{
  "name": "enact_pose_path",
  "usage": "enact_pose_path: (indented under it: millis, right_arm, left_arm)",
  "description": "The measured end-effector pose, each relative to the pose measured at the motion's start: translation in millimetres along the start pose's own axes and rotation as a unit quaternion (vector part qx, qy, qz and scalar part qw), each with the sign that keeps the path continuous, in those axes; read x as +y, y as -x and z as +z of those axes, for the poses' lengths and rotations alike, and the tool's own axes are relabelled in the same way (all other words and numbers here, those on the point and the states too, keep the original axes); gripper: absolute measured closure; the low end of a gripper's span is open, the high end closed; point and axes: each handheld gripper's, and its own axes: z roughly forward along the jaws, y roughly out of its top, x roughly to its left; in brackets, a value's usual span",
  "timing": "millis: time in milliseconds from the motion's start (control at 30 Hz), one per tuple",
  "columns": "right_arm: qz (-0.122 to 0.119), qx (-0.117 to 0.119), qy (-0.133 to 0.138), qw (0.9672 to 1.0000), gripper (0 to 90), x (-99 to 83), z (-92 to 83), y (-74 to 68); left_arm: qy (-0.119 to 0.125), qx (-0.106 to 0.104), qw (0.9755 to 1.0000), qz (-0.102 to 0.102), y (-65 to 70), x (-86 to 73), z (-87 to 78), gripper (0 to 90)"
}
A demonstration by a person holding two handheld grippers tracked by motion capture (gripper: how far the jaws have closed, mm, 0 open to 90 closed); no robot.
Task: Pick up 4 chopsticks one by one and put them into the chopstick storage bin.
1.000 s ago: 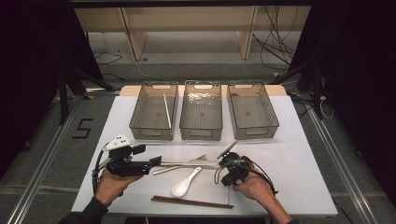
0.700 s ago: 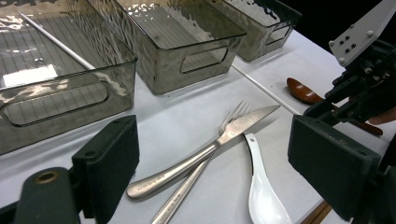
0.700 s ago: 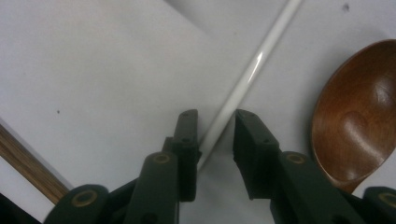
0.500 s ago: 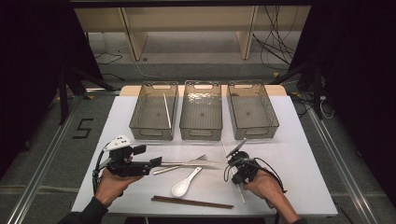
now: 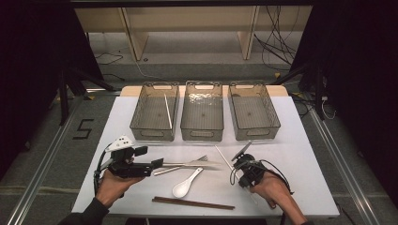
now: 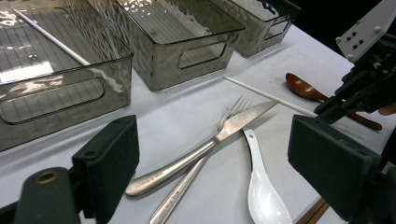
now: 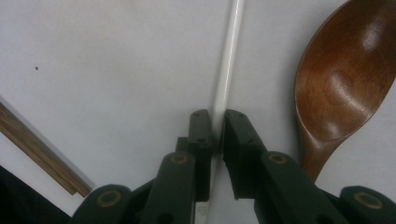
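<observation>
Seen from above, a taped figure "5" (image 5: 83,129) marks the floor left of the white table (image 5: 305,159), the only clearly legible writing; engraving on the steel knife (image 6: 205,145) and fork (image 6: 198,170) handles is too small to read in the left gripper view. At left, the left gripper (image 5: 158,163) rests with jaws wide apart, holding nothing, pointed at the cutlery and a white ceramic spoon (image 5: 186,183). Three smoky plastic bins (image 5: 202,136) line the far side, one white chopstick (image 5: 167,110) lying in the leftmost. At right, the right gripper (image 7: 217,135) has just been closing its jaws around a second white chopstick (image 7: 228,74) lying on the table, its near end hidden beneath the jaws. A brown wooden spoon (image 7: 343,88) lies just beside it, cut off by the frame; wooden chopsticks (image 5: 193,202) sit at the near edge.
</observation>
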Motion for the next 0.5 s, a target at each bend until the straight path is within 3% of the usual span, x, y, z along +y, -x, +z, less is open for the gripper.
enact_pose_path:
  millis: [500]
  right_arm:
    - [-0.019,-0.004,0.000,0.9998,85.2,-0.4,-0.8,0.4]
  left_arm:
    - [-0.001,-0.001,1.0000,0.001,-0.4,-0.1,0.7,16.2]
